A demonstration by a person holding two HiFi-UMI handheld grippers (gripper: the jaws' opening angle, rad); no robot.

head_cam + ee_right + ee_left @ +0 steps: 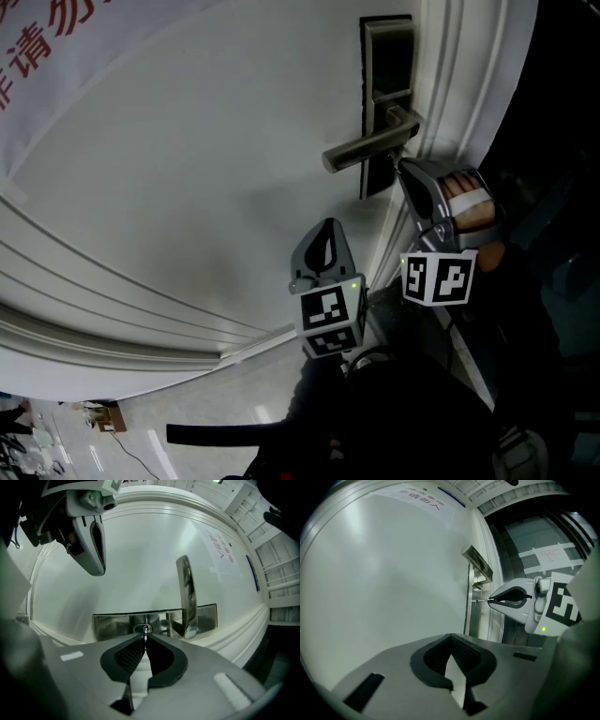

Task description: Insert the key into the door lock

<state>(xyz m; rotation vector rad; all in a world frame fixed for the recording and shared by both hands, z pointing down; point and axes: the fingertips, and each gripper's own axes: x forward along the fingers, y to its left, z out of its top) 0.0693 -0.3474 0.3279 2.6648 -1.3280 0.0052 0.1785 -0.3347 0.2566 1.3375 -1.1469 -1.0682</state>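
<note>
Right gripper (144,641) fingers clamp the thin silver metal key (146,634), its tip at the keyhole of the brushed-steel door lock plate (112,623). Left gripper (451,639) fingers are pressed together, empty.

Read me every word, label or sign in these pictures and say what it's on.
"请勿", red, with more characters cut off at the frame edge: white sign on the door.
Taped sheet on the dark glass: print too small to read.
Nothing else is legible.
</note>
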